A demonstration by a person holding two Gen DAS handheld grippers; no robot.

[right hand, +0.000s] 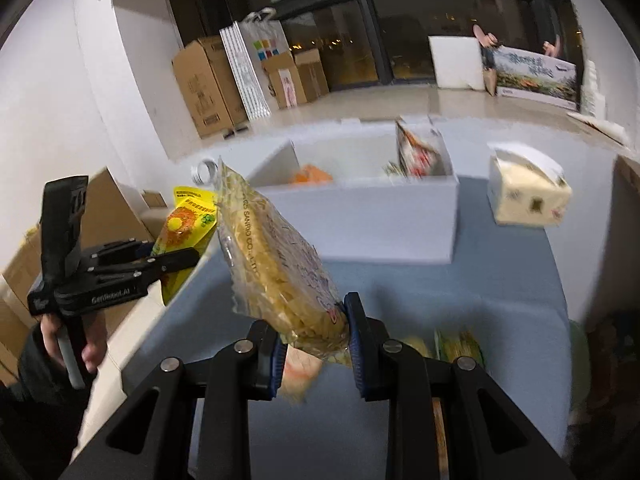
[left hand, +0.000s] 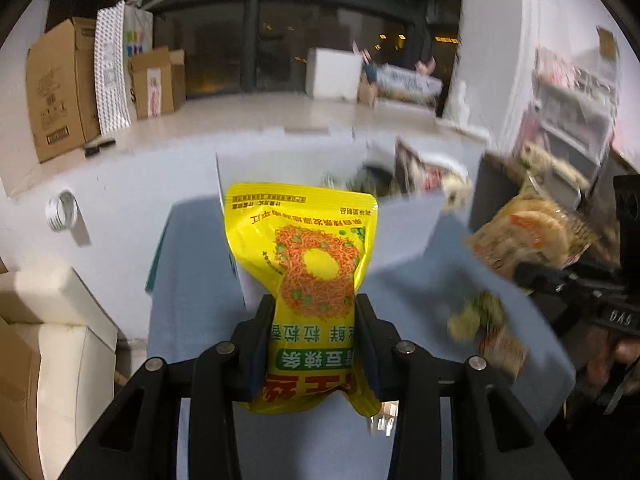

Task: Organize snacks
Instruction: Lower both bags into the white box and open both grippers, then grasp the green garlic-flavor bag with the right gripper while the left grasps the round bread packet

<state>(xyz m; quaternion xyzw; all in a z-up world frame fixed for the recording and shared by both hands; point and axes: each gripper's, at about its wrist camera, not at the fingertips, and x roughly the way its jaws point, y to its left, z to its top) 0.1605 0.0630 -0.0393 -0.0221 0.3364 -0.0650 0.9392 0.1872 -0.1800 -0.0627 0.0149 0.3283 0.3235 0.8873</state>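
Observation:
My left gripper (left hand: 315,308) is shut on a yellow snack bag (left hand: 308,256) with an orange ring picture, held above the blue table (left hand: 192,280). It also shows at the left of the right wrist view, the bag (right hand: 184,236) in the left gripper (right hand: 176,258). My right gripper (right hand: 312,320) is shut on a clear packet of yellow noodle snack (right hand: 276,264), lifted over the table (right hand: 480,300). This packet (left hand: 528,236) shows at the right of the left wrist view. A white open box (right hand: 360,216) with several snacks inside stands ahead.
Loose snack packs (left hand: 488,328) lie on the table (right hand: 460,346). A white tissue box (right hand: 528,192) stands right of the white box. A tape roll (left hand: 62,210) lies on the white surface at left. Cardboard boxes (left hand: 60,88) stand on the floor behind.

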